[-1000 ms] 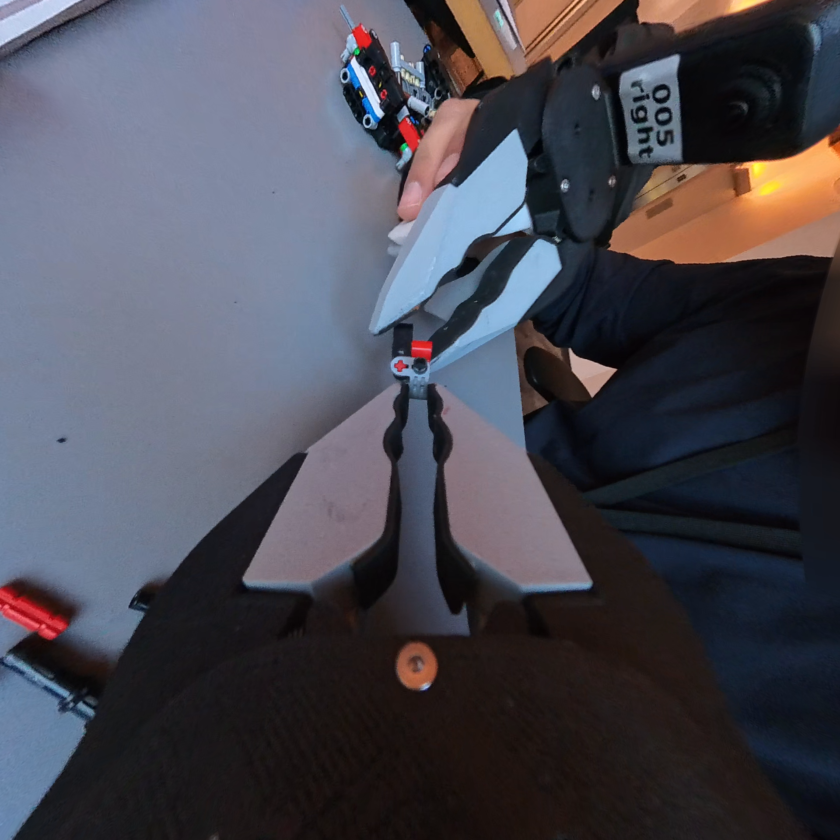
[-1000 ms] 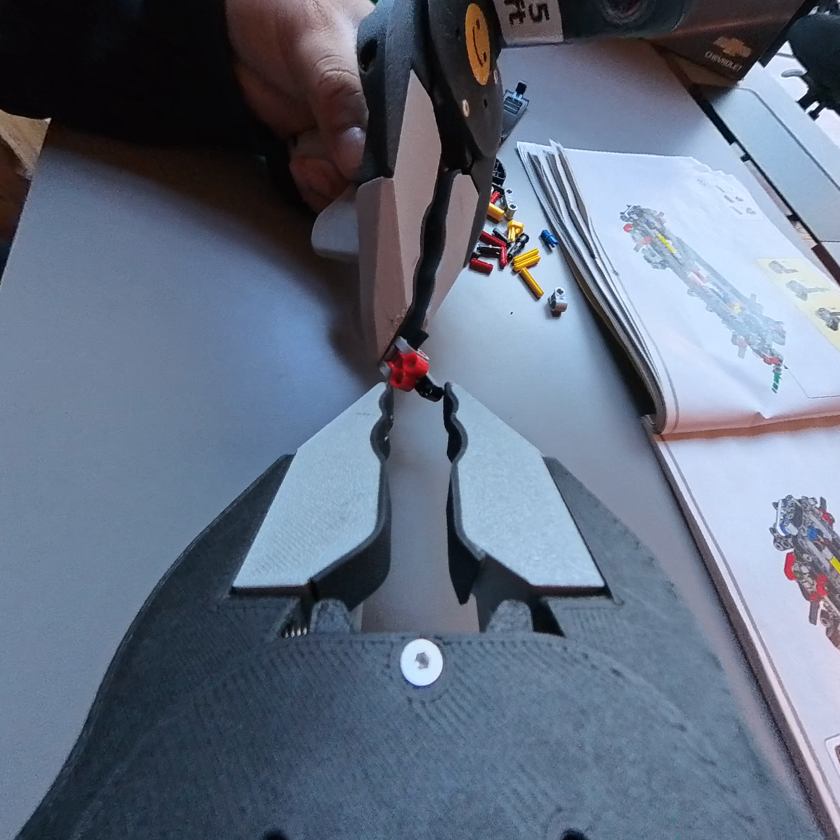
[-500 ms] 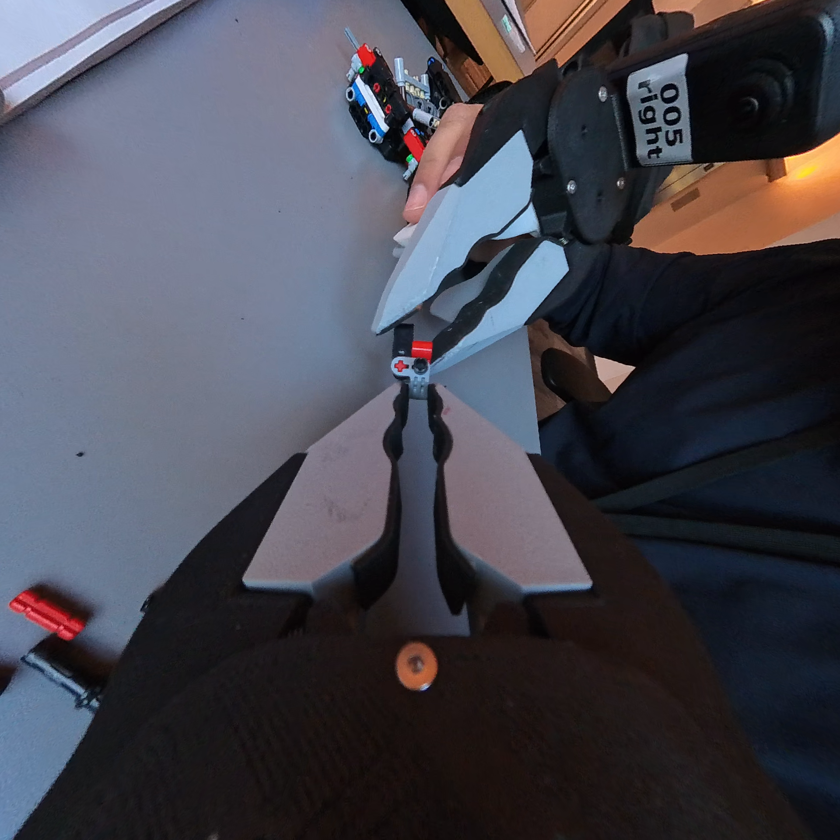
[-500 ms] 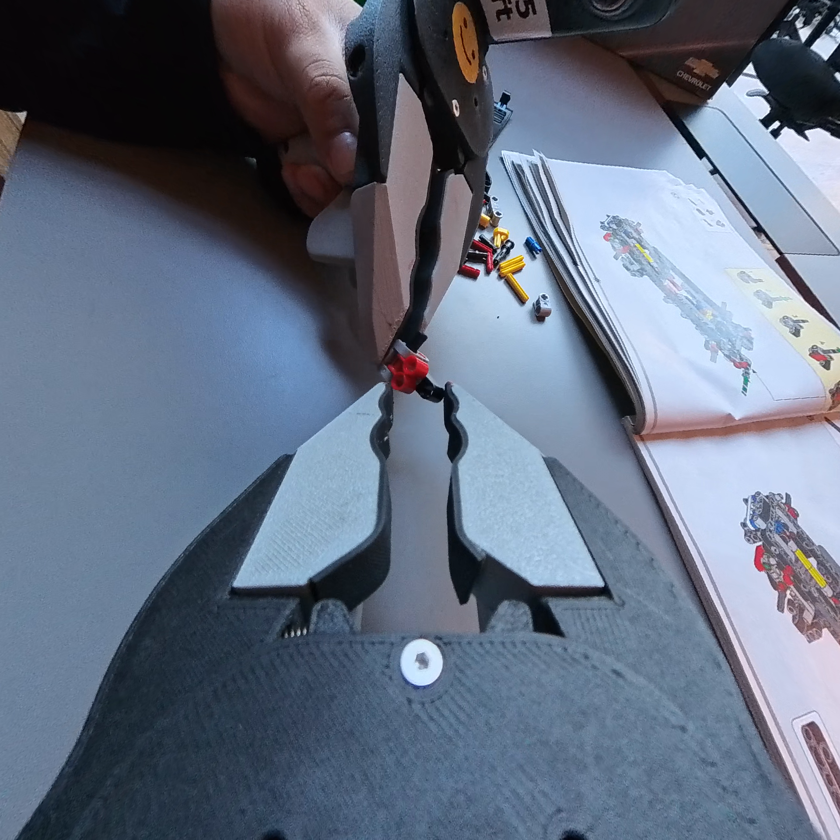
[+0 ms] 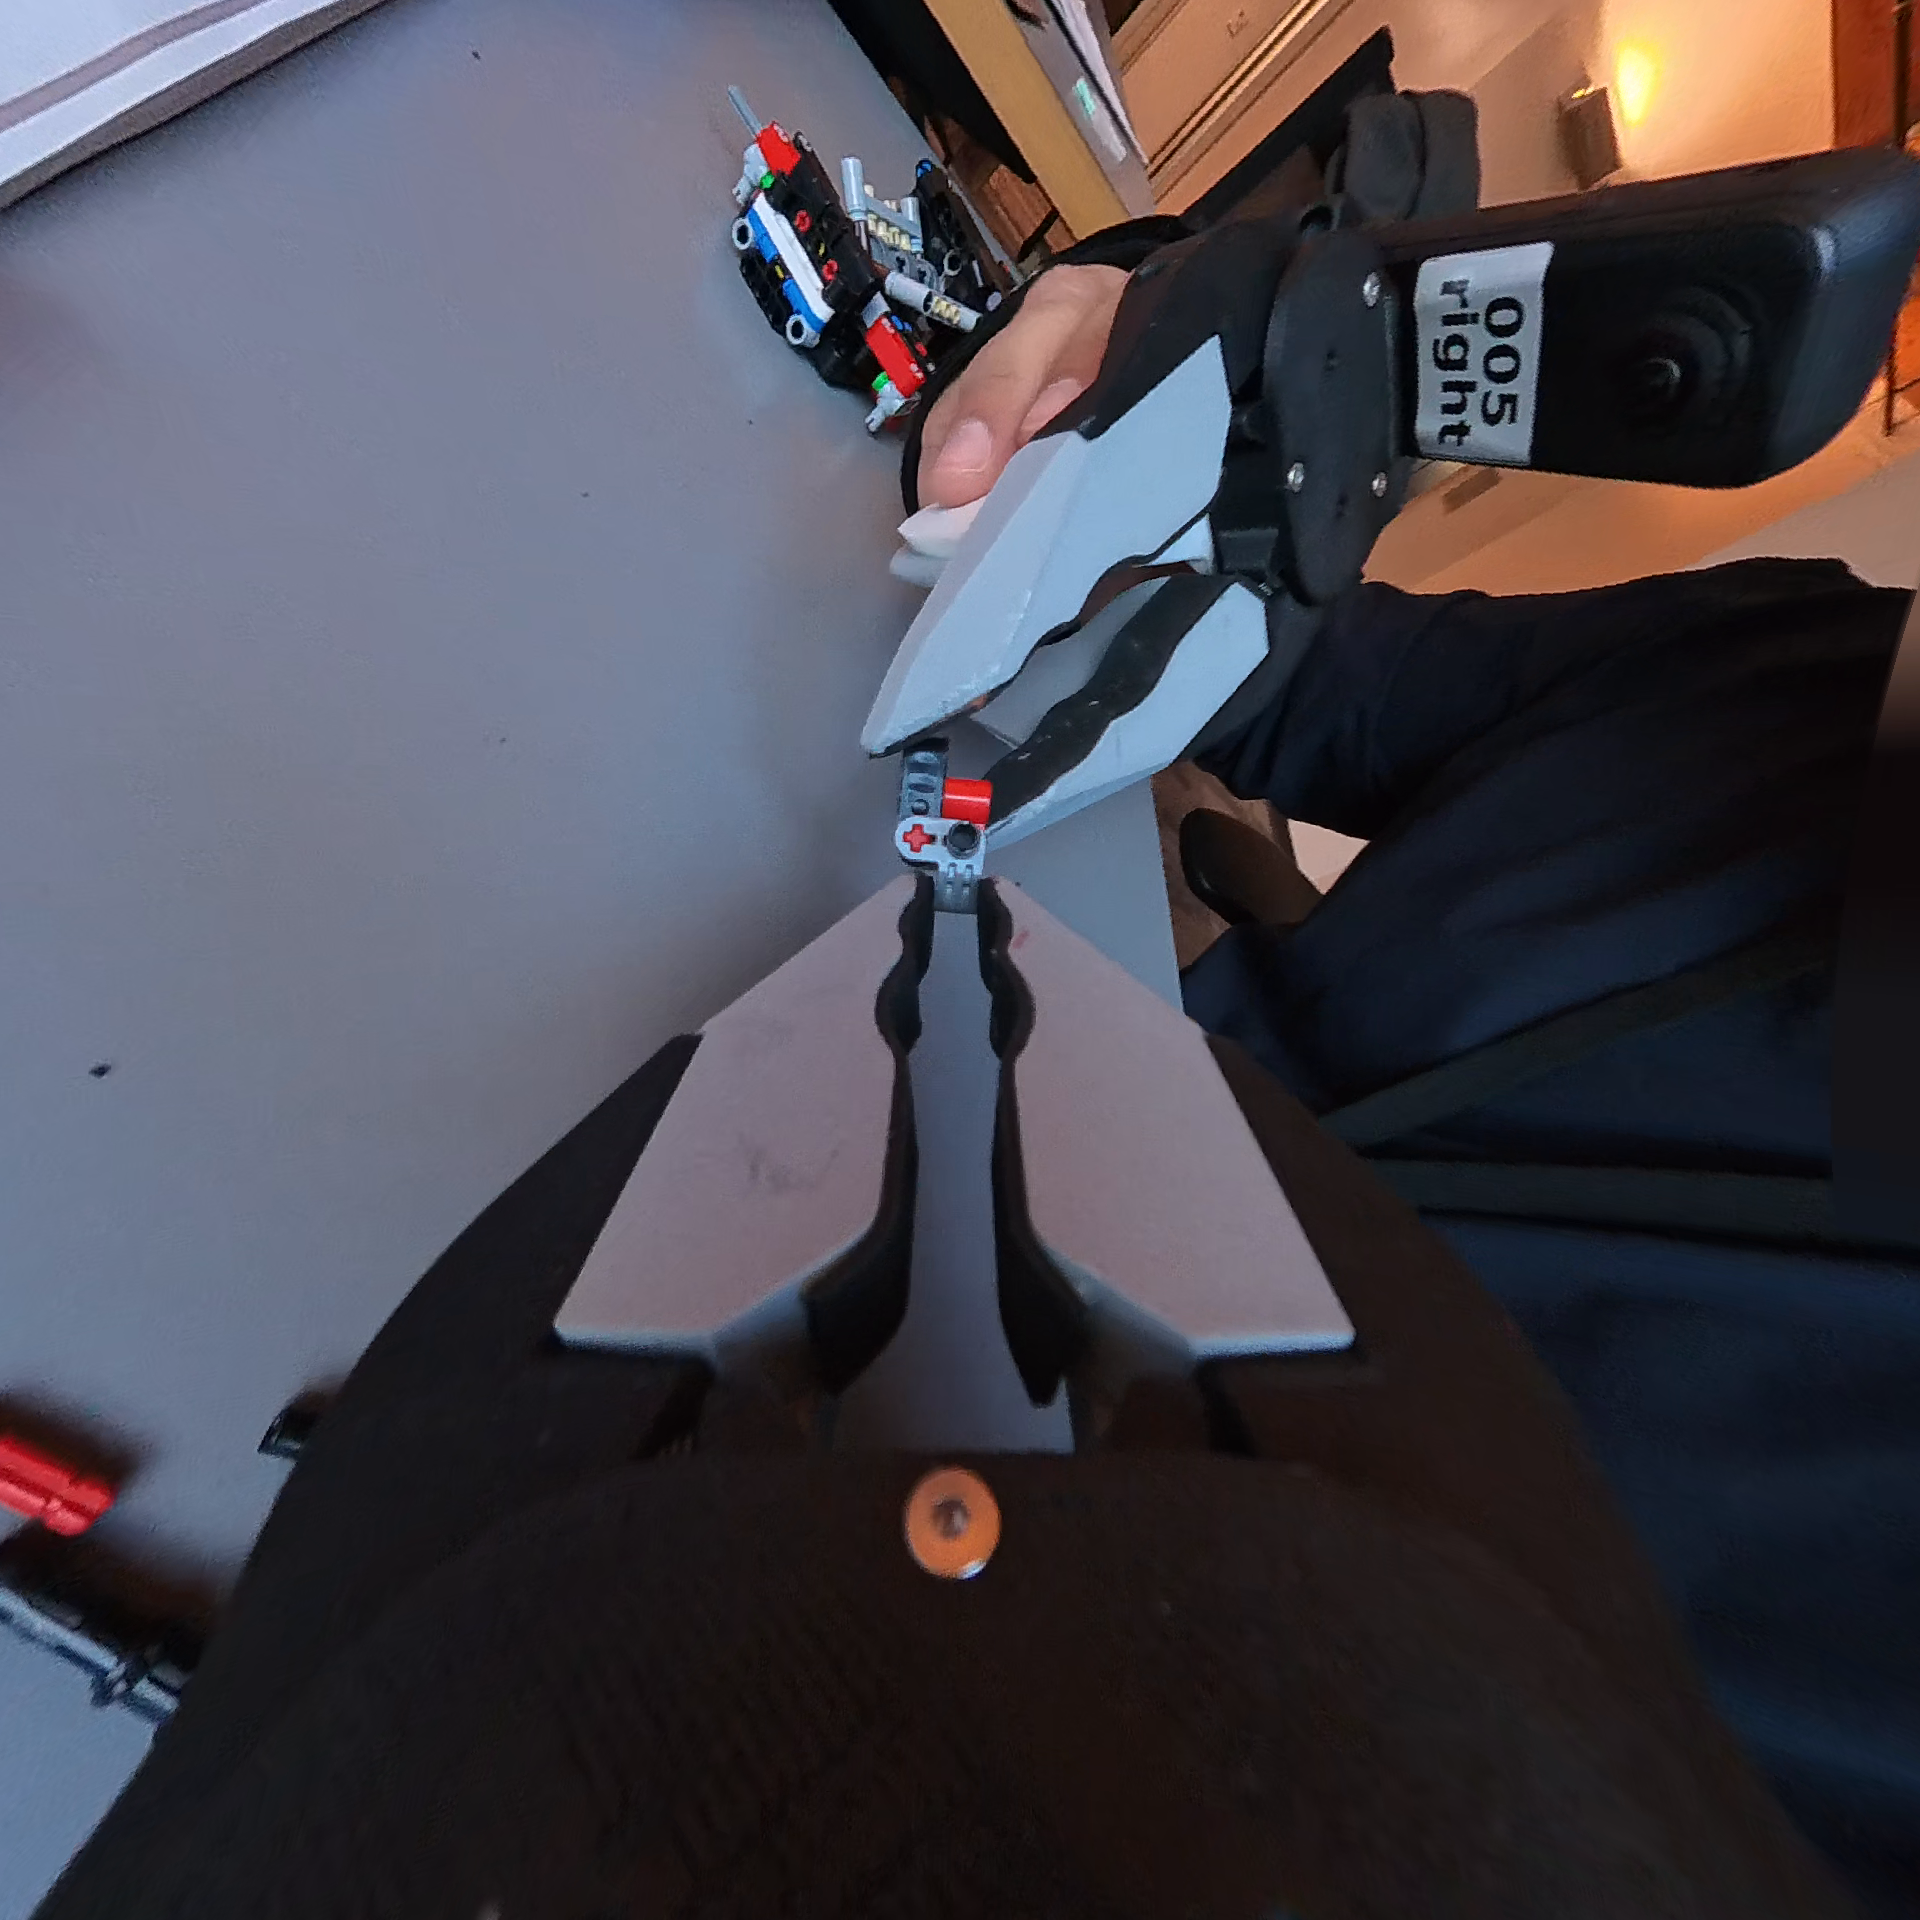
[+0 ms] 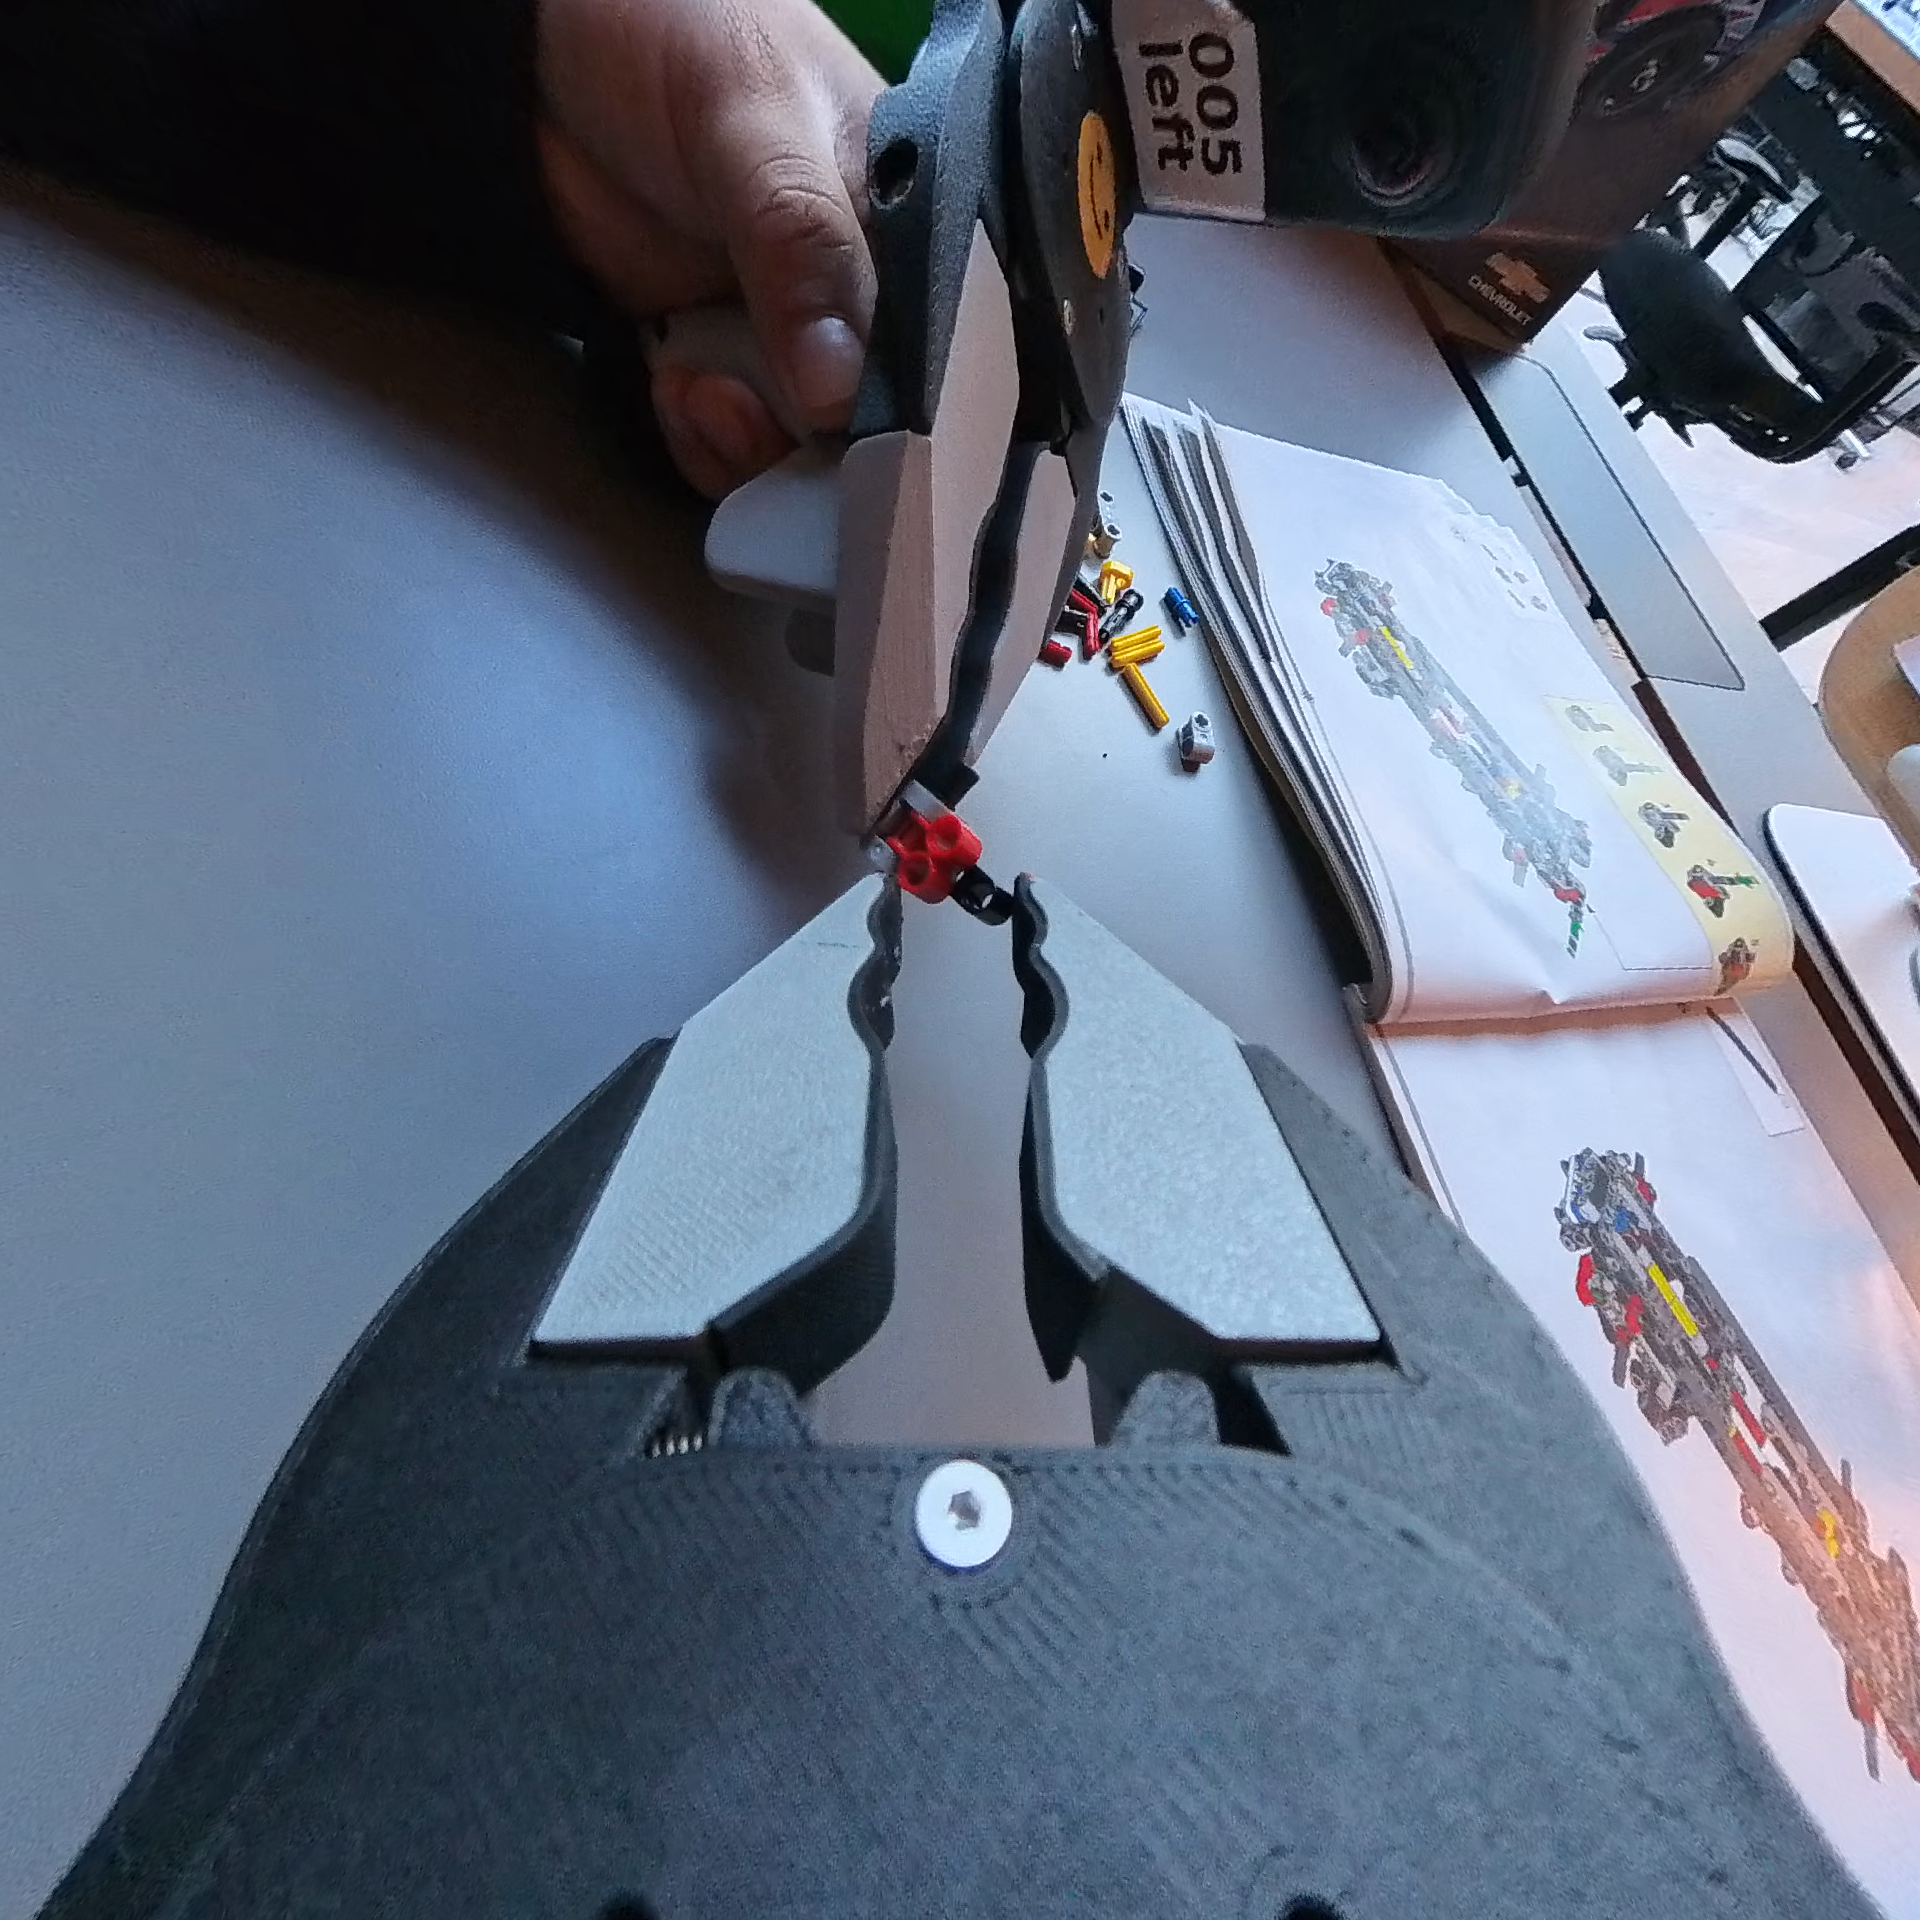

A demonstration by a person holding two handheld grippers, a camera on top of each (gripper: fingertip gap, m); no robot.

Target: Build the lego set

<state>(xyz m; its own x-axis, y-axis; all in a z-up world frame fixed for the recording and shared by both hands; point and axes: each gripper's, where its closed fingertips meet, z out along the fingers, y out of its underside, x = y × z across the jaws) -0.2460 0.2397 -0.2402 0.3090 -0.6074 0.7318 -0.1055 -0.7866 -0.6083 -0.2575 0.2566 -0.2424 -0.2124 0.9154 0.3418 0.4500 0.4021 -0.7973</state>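
L gripper (image 5: 954,896) fingers clamp grey connector (image 5: 940,840); R gripper (image 6: 951,902) fingers pinch its red block (image 6: 937,862) w/ black pin.

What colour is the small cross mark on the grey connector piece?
Red, on the grey connector piece; clearest in the left wrist view.

Small grey connector piece (image 5: 943,844) joined to red block (image 6: 935,864) with black pin (image 6: 985,896), pinched between both grippers' fingers above the table

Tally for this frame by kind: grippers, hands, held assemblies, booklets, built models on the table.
Grippers: 2, left gripper, right gripper
Hands: 2, left hand, right hand
Small brick assembly, held by both: 1
Instruction booklet: 1
Partly built model: 1
Total: 7
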